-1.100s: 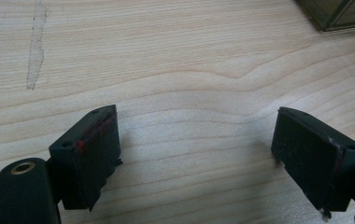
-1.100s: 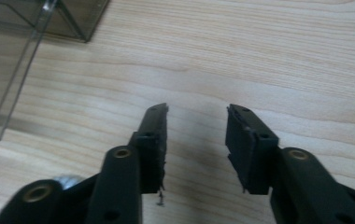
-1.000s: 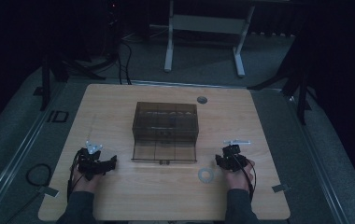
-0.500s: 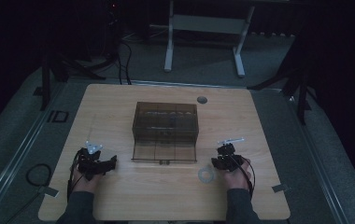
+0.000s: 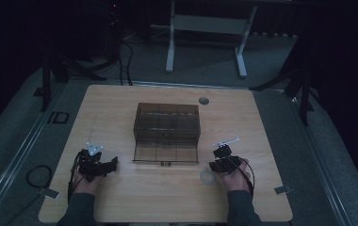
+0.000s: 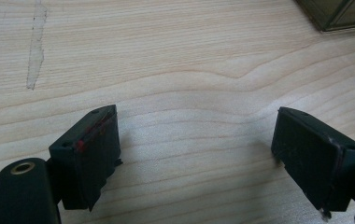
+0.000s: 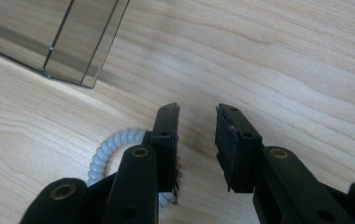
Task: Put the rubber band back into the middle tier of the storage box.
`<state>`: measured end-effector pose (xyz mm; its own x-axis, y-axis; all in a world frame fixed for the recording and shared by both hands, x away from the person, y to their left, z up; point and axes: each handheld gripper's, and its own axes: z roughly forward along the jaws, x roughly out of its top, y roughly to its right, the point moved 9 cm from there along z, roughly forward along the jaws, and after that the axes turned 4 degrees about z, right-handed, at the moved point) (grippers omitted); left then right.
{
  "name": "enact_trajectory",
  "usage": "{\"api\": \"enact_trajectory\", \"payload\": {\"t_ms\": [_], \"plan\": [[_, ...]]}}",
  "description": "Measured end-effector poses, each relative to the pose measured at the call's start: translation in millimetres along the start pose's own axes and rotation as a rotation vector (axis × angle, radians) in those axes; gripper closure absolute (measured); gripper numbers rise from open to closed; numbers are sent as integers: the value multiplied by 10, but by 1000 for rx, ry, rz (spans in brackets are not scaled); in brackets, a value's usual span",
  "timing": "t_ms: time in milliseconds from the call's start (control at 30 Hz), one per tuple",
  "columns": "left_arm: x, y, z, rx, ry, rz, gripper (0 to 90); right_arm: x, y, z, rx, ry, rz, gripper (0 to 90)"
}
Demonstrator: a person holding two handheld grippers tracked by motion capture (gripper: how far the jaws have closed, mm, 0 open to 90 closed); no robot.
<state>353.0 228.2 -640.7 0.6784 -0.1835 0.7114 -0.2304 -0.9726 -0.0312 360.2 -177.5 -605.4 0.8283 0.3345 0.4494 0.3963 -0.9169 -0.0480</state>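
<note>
Dim room, pale wooden table [image 5: 134,197]: our right gripper [image 7: 196,140], beside the white coiled plastic ring [image 7: 115,149] before the smoky clear plastic box [image 5: 166,133], has just been narrowing its fingers on nothing, having edged toward the ring; we judge a grasp imminent. Our left gripper [image 6: 199,154] gapes wide, empty.

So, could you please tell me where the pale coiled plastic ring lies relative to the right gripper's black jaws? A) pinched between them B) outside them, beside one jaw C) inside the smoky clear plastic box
B: the pale coiled plastic ring curls on the wooden table outside one jaw of the right gripper, with only bare wood in the gap.
</note>
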Motion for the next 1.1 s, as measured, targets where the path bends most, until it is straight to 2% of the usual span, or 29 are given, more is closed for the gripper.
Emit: {"api": "enact_trajectory", "payload": {"t_ms": [633, 1000, 1067, 1100], "plan": [[0, 0, 0, 0, 0, 0, 153, -57, -35, -49, -8, -84, -57, 730], [0, 0, 0, 0, 0, 0, 153, -100, -18, -25, -10, -120, -68, 737], [0, 0, 0, 0, 0, 0, 153, -110, -46, -26, 18, -122, -62, 740], [0, 0, 0, 0, 0, 0, 153, -110, -46, -26, 18, -122, -62, 740]]}}
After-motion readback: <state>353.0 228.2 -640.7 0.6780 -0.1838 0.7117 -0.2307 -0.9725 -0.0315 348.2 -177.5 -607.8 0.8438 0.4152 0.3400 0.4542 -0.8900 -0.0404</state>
